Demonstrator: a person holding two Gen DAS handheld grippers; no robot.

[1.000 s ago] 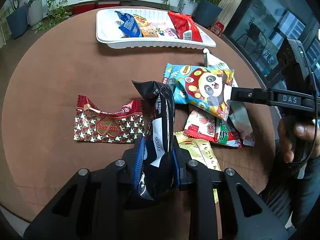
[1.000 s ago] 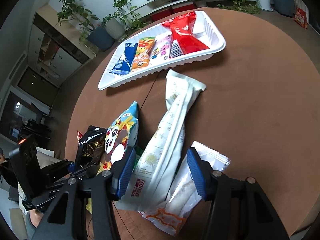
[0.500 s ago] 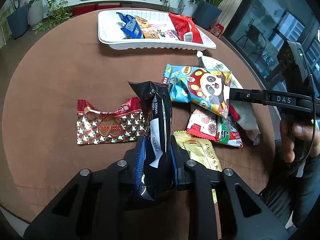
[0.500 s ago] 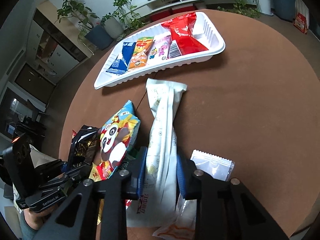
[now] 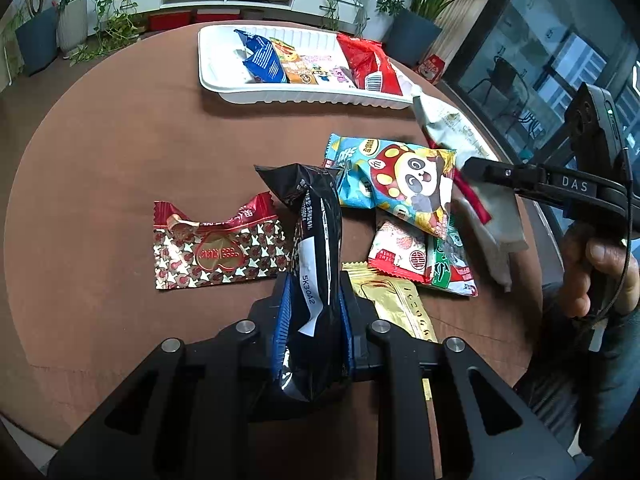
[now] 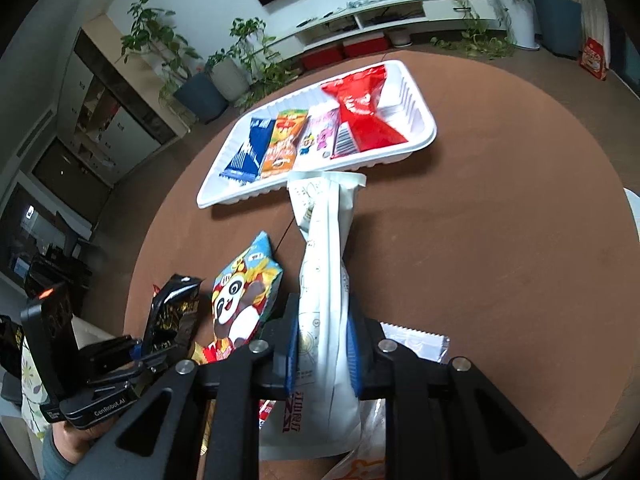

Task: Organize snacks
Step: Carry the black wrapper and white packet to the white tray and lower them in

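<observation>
Tray (image 6: 424, 138): holds blue, orange, pink and red packets side by side.
Left gripper (image 5: 313, 312): clamped on black pack (image 5: 316, 240).
Right gripper (image 6: 324, 354): clamped on long white pack (image 6: 324, 264), tip near tray.

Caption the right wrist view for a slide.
Right gripper clamps a long white snack packet, aimed at the white tray of snacks.

In the left wrist view, the tray (image 5: 224, 88) sits at upper centre on the table (image 5: 100, 140); loose snack packets (image 5: 394, 188) cluster at centre-right below it.
</observation>
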